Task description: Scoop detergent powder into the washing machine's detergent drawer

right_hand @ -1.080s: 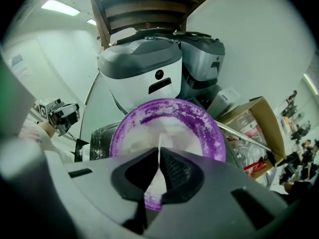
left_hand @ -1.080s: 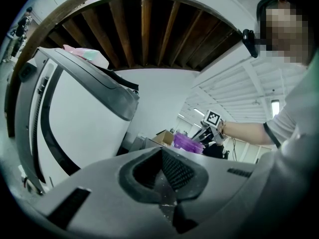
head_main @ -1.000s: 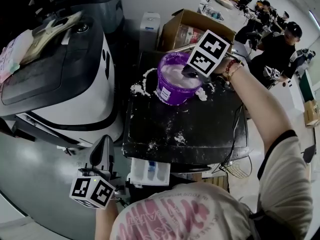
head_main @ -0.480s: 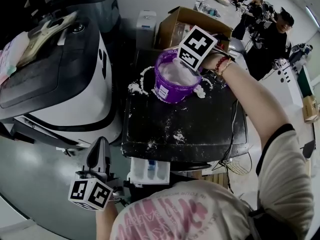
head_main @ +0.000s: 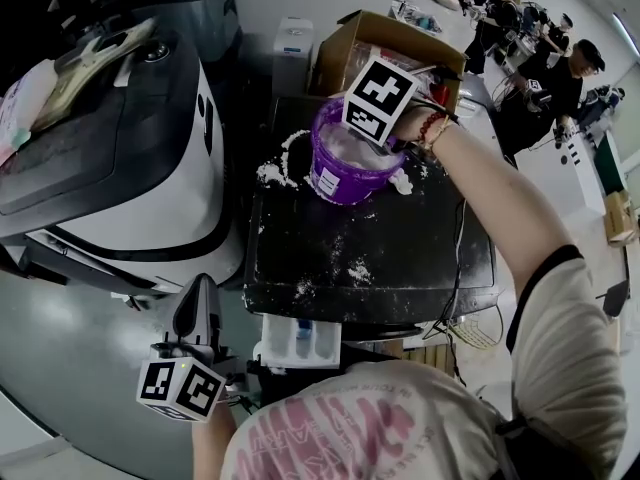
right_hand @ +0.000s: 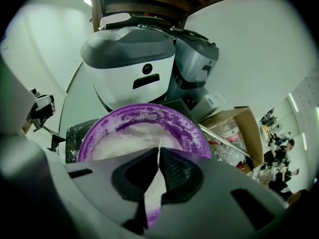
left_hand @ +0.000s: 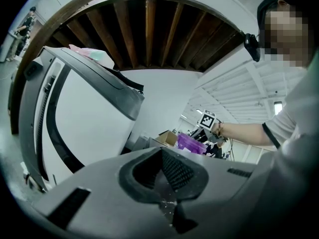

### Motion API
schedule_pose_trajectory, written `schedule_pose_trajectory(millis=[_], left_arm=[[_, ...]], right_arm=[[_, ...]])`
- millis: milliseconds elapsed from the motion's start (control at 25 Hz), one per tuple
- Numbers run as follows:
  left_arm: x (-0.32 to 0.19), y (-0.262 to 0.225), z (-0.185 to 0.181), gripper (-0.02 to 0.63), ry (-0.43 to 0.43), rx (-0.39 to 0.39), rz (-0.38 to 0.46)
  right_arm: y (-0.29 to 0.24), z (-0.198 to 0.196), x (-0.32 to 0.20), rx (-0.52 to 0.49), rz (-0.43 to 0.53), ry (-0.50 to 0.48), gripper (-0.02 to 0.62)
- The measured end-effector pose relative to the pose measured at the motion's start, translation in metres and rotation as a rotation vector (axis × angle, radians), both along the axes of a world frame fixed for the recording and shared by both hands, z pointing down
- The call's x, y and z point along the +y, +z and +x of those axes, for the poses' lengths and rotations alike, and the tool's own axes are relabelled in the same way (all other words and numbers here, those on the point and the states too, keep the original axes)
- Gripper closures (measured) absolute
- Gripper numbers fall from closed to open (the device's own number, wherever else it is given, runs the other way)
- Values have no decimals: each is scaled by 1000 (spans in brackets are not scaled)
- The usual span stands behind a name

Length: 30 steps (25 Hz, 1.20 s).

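Note:
A purple bucket [head_main: 340, 173] of white detergent powder stands at the far side of a black, powder-strewn machine top [head_main: 400, 258]. My right gripper [head_main: 368, 144] hangs over the bucket's far right rim and points into it. In the right gripper view the bucket [right_hand: 124, 117] fills the middle; the right gripper [right_hand: 159, 151] is shut, with a thin powder-dusted strip, seemingly the scoop's handle, between the pads. The scoop's bowl is hidden. The white detergent drawer [head_main: 298, 343] stands pulled out at the near edge. My left gripper [head_main: 202, 293] is shut and empty, left of the drawer, and appears likewise shut [left_hand: 162, 153].
A large grey-and-white machine [head_main: 110, 158] stands to the left. Behind the bucket are a cardboard box [head_main: 385, 53] and a white container [head_main: 295, 53]. Powder clumps [head_main: 275, 176] lie beside the bucket. People [head_main: 575, 68] work at the back right. Cables hang at the right edge [head_main: 465, 268].
My right gripper has moved left and a little farther back over the bucket. The left gripper has shifted slightly left and stays low beside the drawer.

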<state>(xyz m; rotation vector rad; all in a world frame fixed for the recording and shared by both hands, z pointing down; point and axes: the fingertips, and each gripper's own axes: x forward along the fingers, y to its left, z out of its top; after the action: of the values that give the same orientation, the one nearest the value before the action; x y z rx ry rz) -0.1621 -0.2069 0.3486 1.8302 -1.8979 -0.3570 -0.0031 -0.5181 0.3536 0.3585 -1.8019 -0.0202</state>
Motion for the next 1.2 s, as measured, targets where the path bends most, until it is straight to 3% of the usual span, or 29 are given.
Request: schedule_pose_trajectory(millis=[840,1200], left_arm=[[3,-4,6,603,-3,-17,-2],[3,-13,14,603,0,-34,7]], right_arm=[[-7,-8,43,-80,-151,-124,592],[-12,-6,59,-141,-257,-110,591]])
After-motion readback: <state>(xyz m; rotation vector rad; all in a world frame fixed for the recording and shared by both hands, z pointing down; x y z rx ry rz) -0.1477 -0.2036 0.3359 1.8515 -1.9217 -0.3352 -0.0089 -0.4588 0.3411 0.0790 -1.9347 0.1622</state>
